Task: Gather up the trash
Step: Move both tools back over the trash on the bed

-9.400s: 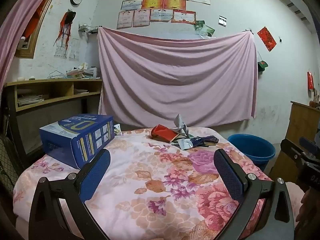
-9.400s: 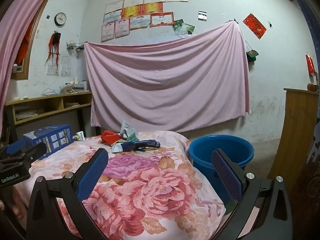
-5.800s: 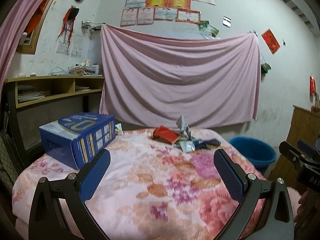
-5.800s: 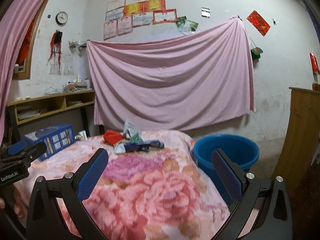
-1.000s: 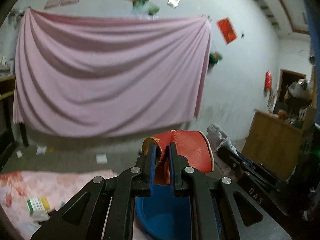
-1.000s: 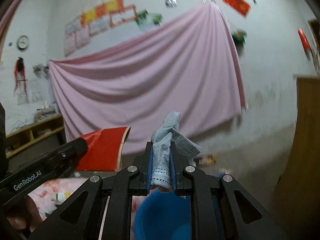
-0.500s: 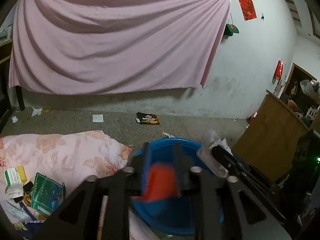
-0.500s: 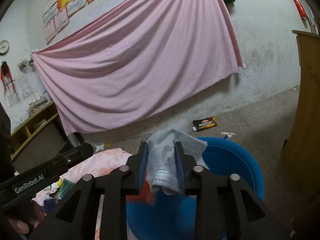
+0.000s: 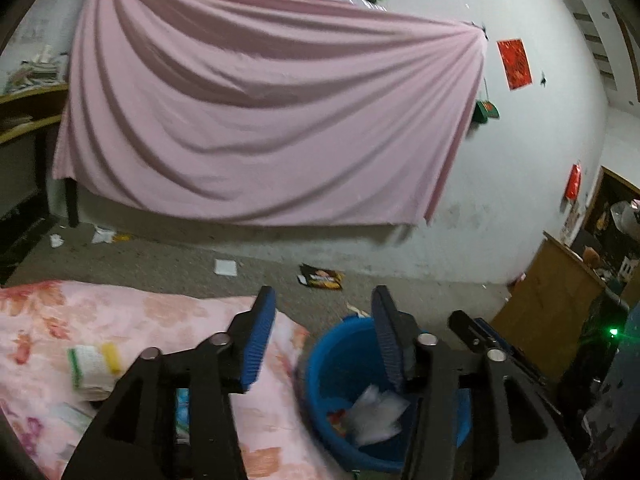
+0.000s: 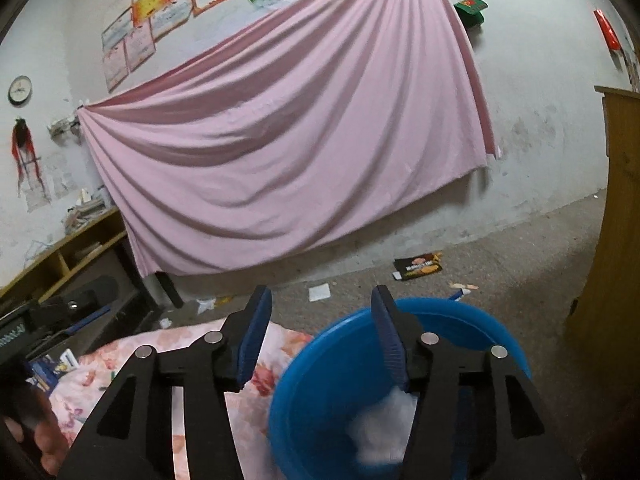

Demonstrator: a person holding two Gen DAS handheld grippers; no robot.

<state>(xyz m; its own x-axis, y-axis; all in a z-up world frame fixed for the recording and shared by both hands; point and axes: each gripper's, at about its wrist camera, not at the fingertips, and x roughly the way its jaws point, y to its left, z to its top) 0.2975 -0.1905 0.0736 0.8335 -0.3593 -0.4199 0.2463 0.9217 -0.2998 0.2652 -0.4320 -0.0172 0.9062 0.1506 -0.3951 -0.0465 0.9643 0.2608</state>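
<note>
Both tools hang over the blue bucket (image 9: 332,364), which stands on the floor just beside the bed (image 9: 152,320) with its flowered pink cover. The left tool (image 9: 322,336) has its jaws opening with nothing between them; below it, inside the bucket, lie a pale crumpled piece of trash (image 9: 376,416) and a bit of something red (image 9: 338,416), too blurred to name. The right tool (image 10: 318,336) is opening as well and holds nothing; a white blurred lump (image 10: 380,428) sits in the bucket under it, half hidden by the right finger. The bucket's near side is cut off by the tool frames in both views. On the bed, a small green and yellow packet (image 9: 94,364) shows, smeared by motion. A dark snack wrapper (image 9: 320,278) and a white paper scrap (image 9: 226,267) lie on the floor near the wall, well apart from the bucket.
</note>
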